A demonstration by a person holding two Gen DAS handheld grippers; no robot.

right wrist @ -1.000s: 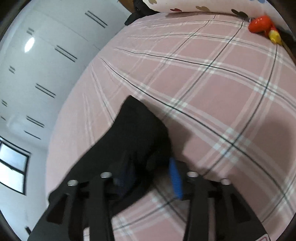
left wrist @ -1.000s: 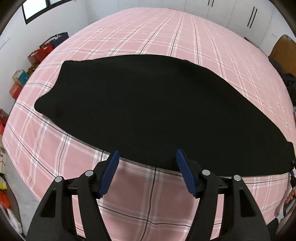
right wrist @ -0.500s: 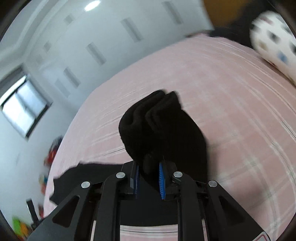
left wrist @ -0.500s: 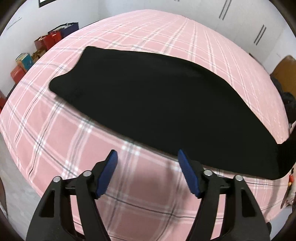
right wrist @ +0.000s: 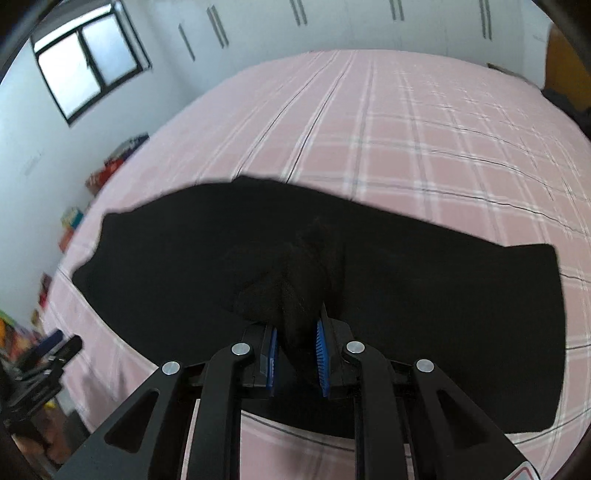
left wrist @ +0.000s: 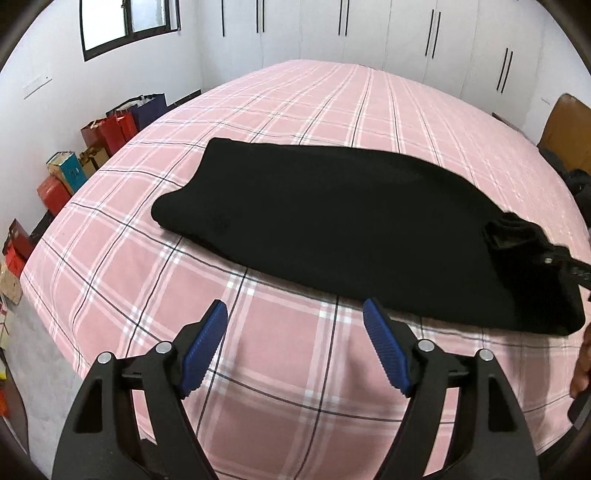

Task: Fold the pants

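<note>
A bed (left wrist: 295, 110) with a pink plaid sheet fills most of both views. White wardrobe doors (left wrist: 406, 33) with dark handles line the far wall, beside a dark-framed window (left wrist: 125, 22). Red and blue gift bags (left wrist: 122, 118) and boxes (left wrist: 62, 177) stand along the left wall.

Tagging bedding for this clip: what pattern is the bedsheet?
Pink plaid with white and dark lines on the bedsheet; clearest in the left wrist view.

A bed (left wrist: 295, 369) under a pink plaid sheet (left wrist: 332, 103) carries black pants (left wrist: 332, 221) laid across its middle.
</note>
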